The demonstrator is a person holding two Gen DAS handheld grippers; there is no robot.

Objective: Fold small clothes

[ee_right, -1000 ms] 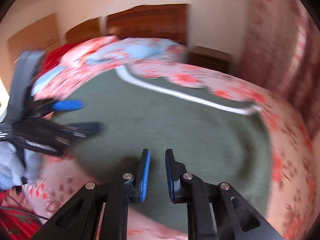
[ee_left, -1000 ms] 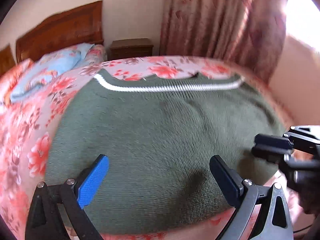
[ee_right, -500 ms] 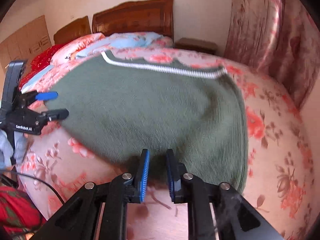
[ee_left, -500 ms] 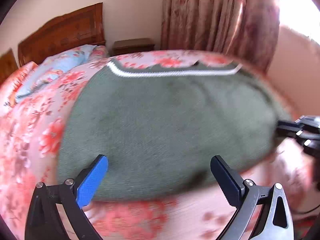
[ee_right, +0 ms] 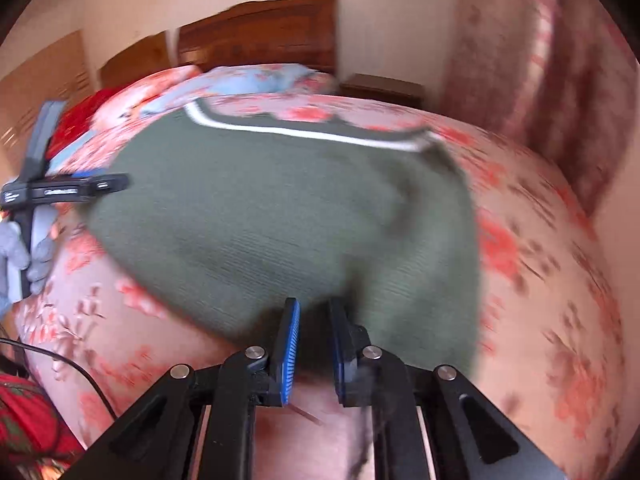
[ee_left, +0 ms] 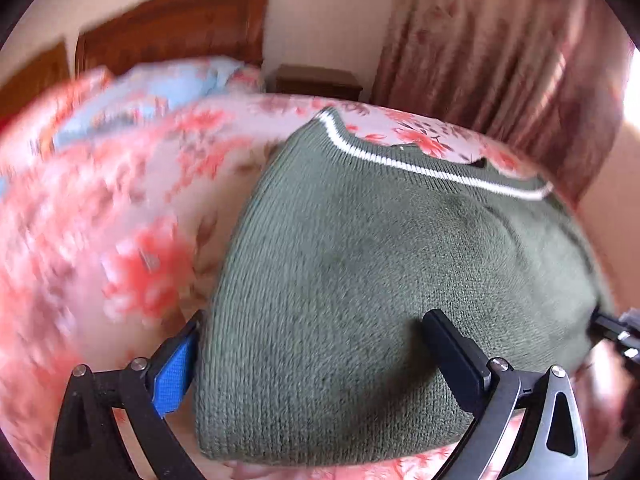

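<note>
A green knit sweater [ee_left: 380, 280] with a white stripe lies flat on the floral bedspread [ee_left: 120, 240]; it also shows in the right wrist view [ee_right: 260, 208]. My left gripper [ee_left: 316, 344] is open, its jaws wide apart over the sweater's near left corner, holding nothing. My right gripper [ee_right: 314, 320] has its jaws nearly together at the sweater's near hem; the view is blurred and I cannot tell whether cloth is pinched. The left gripper also shows at the sweater's left edge in the right wrist view [ee_right: 108, 184].
A wooden headboard [ee_left: 172, 44] and blue pillows [ee_left: 168, 92] are at the far end of the bed. A nightstand [ee_left: 320, 80] and a floral curtain [ee_left: 500, 60] stand beyond. A black cable [ee_right: 72, 372] and red cloth [ee_right: 24, 420] lie at the bed's left side.
The left gripper has swung left toward the sweater's near left corner. The right gripper has moved forward to the near hem. Both views are motion-blurred.
</note>
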